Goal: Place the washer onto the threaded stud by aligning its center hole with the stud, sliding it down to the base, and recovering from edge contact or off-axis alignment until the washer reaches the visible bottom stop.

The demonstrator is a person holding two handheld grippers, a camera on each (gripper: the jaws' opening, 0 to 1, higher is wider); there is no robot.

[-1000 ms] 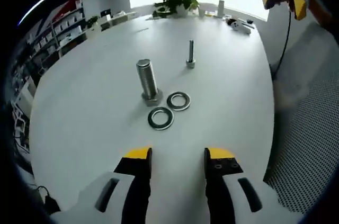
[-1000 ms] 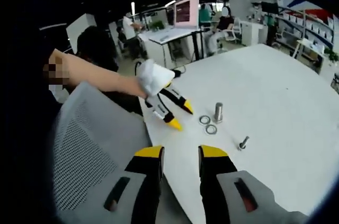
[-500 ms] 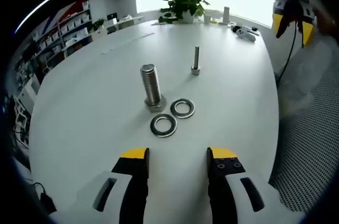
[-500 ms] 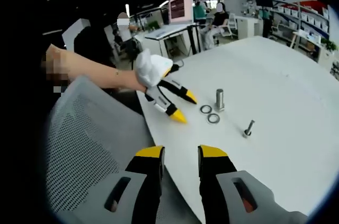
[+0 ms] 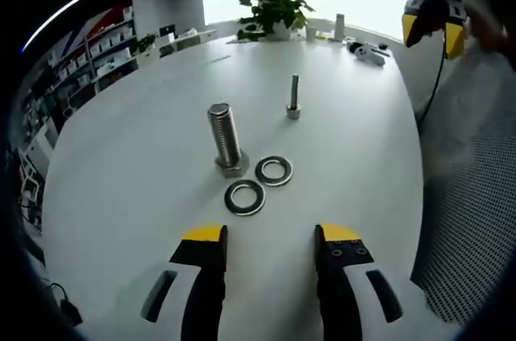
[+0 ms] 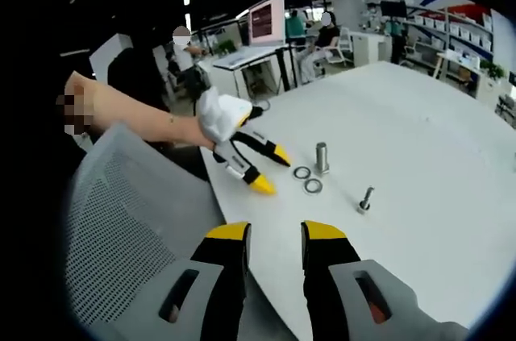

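- Washers lie flat on the white bench (image 5: 121, 172) beside the large threaded stud (image 5: 225, 138), which stands upright on its hex head: one washer (image 5: 244, 197) nearer the left hand-held gripper (image 5: 268, 234), a second washer (image 5: 274, 170) just beside it.
- Neither washer is on the stud.
- A smaller bolt (image 5: 293, 98) stands upright farther back, apart from the stud.
- The left hand-held gripper hovers above the bench short of the washers, jaws parted and empty.
- The right hand-held gripper (image 6: 276, 233) is held over a mesh chair back (image 6: 121, 220) off the bench edge, jaws spread with nothing between them.
- A potted plant (image 5: 272, 10) sits at the bench's far end.
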